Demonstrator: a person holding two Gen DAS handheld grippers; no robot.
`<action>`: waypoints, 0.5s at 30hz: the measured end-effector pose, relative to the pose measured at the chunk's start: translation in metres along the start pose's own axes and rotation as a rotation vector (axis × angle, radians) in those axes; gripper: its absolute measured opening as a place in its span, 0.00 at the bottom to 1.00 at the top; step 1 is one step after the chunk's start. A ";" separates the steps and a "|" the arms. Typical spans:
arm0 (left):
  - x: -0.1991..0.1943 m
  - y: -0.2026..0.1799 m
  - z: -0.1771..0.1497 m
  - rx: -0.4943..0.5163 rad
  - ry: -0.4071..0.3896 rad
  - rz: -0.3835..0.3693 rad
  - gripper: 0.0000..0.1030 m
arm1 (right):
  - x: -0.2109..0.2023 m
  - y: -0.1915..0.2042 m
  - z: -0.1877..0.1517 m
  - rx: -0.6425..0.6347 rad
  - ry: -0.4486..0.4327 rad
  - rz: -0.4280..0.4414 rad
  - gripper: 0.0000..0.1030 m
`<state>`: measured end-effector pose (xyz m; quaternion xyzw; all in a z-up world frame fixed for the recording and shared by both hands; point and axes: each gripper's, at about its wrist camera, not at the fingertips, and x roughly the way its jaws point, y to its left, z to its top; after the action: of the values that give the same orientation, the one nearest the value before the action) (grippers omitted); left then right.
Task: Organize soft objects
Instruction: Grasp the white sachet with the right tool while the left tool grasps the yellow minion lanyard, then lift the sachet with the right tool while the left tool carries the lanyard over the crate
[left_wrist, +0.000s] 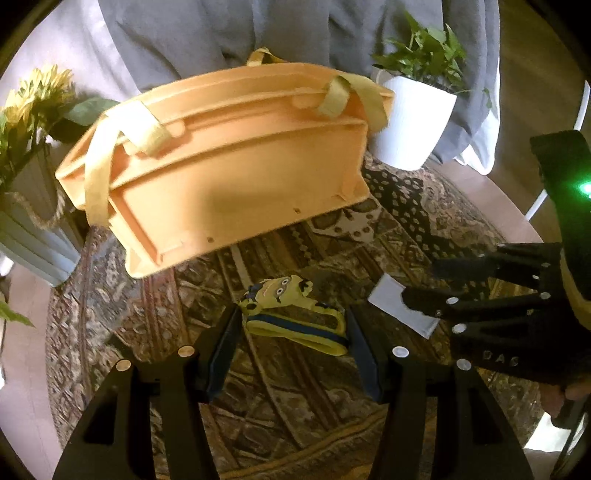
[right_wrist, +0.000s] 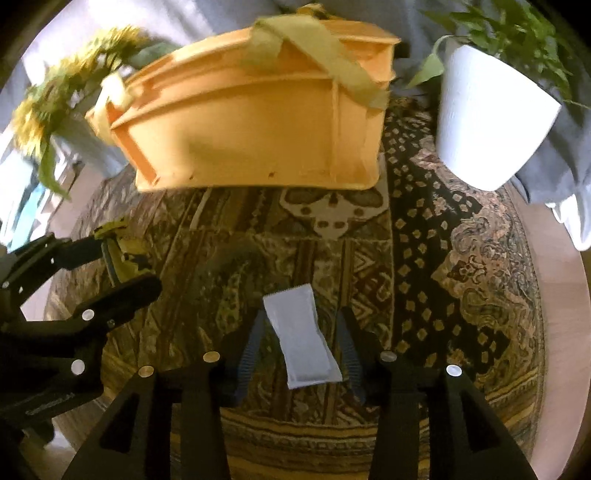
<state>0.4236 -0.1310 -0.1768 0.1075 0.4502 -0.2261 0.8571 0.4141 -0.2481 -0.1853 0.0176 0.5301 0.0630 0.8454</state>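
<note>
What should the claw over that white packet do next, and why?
Probably close the right gripper on the white pouch. The pouch lies on the rug between the open fingers with a gap on each side, so nothing grips it yet. The orange basket stands just beyond.

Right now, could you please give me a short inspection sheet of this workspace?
Surface: patterned rug, bare floor at its edges.
Job's things: orange crate with yellow straps draped over it; yellow cartoon pouch; white sachet.
Clutter: nothing seen.
Grippers: left gripper has the pouch between its fingers, grip cannot be told; right gripper open, its fingers clear of the sachet between them.
Cables: nothing seen.
Surroundings: white potted plant, sunflowers in a ribbed vase, grey fabric behind.
</note>
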 end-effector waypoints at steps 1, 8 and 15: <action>0.001 -0.002 -0.002 -0.004 0.009 -0.009 0.56 | 0.002 0.000 -0.002 -0.011 0.003 -0.003 0.42; 0.014 -0.009 -0.015 -0.009 0.063 -0.018 0.55 | 0.021 0.001 -0.009 -0.074 0.034 0.015 0.42; 0.019 -0.005 -0.017 -0.009 0.074 -0.001 0.56 | 0.034 0.010 -0.010 -0.126 0.020 -0.017 0.40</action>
<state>0.4184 -0.1339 -0.2020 0.1115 0.4827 -0.2204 0.8402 0.4187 -0.2346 -0.2187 -0.0407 0.5336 0.0894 0.8400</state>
